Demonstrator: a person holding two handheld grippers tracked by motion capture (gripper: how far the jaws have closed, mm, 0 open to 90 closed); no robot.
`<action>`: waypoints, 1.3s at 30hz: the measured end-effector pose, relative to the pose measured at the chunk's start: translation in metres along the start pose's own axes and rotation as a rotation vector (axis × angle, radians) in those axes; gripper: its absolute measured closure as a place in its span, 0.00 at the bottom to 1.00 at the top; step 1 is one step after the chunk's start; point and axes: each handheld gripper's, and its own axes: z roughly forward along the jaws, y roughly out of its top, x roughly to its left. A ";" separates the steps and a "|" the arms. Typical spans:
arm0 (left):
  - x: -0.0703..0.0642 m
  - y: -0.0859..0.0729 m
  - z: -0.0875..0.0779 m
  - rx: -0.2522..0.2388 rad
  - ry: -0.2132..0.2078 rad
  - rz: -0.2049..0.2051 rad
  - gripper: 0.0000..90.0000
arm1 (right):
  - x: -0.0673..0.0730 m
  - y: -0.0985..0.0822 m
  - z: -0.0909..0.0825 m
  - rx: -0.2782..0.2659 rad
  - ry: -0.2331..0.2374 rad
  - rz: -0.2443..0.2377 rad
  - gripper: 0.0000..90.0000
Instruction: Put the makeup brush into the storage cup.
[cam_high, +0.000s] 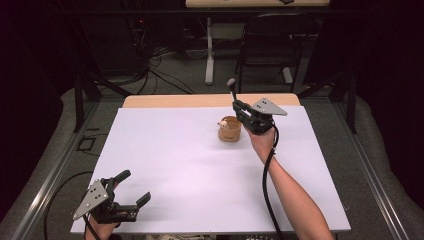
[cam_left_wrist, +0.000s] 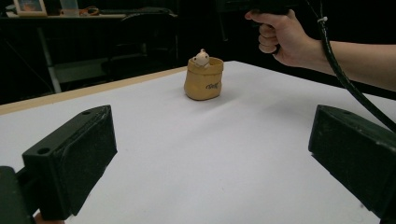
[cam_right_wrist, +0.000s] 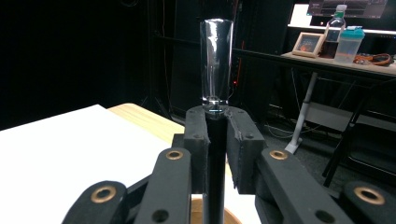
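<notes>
The table (cam_high: 165, 165) fills the middle of the high view, its top covered by a white sheet (cam_high: 200, 200) that reaches the near and side edges. A strip of bare light wood (cam_high: 175, 101) shows along the far edge. A small tan sack-shaped pot (cam_high: 229, 130) with a pale figure peeking from its mouth stands upright on the sheet, just right of center, toward the far side.

A lab or recording studio is showing here: black curtains (cam_high: 30, 60) are hanging around the bench (cam_high: 165, 160), cables (cam_high: 165, 75) are trailing across the floor at upper left, and a monitor (cam_right_wrist: 345, 7) is glowing at upper right.
</notes>
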 end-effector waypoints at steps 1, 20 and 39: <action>0.000 0.000 0.000 0.000 0.000 0.000 0.01 | 0.000 0.000 0.001 0.000 -0.001 0.001 0.88; 0.000 0.000 0.000 -0.002 0.000 -0.002 0.01 | -0.006 -0.013 0.021 0.032 -0.006 0.023 0.88; 0.000 0.000 -0.001 -0.001 0.001 0.000 0.01 | -0.007 -0.026 0.029 0.067 -0.002 0.040 0.88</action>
